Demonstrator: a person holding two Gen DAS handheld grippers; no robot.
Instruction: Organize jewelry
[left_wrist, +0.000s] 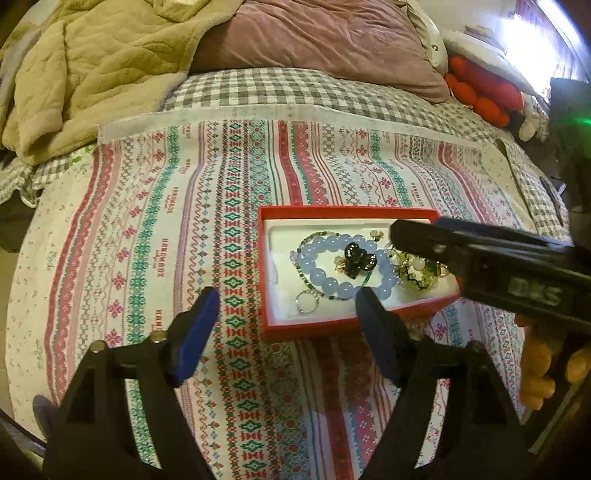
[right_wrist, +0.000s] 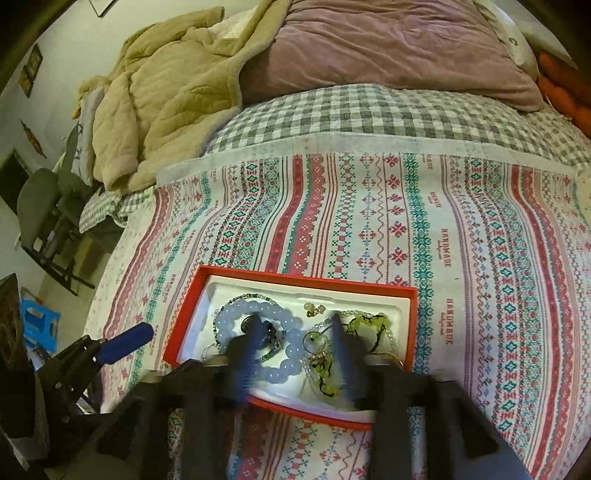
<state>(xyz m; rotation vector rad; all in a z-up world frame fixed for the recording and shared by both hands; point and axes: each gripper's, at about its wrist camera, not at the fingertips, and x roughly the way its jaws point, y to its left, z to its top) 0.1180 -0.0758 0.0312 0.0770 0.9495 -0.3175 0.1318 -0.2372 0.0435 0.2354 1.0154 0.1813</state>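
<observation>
The right hand-held gripper (right_wrist: 291, 328) hangs low in the frame's centre, jaws spread over the red jewelry box (right_wrist: 413, 325), pinching nothing; a pale blue bead bracelet (right_wrist: 258, 308) lies beneath. The left hand-held gripper (left_wrist: 286, 302), also spread and empty, sits at the box's lower-left corner on the patterned bed cover (left_wrist: 147, 221)

Both grippers tilted downward, fingers spread apart.

The left gripper (left_wrist: 288, 306) stands with its blue-padded fingers (left_wrist: 195, 332) wide and nothing between them. The right gripper (right_wrist: 295, 332) angles down likewise, jaws parted; a hand (left_wrist: 546, 365) grips its handle.
</observation>
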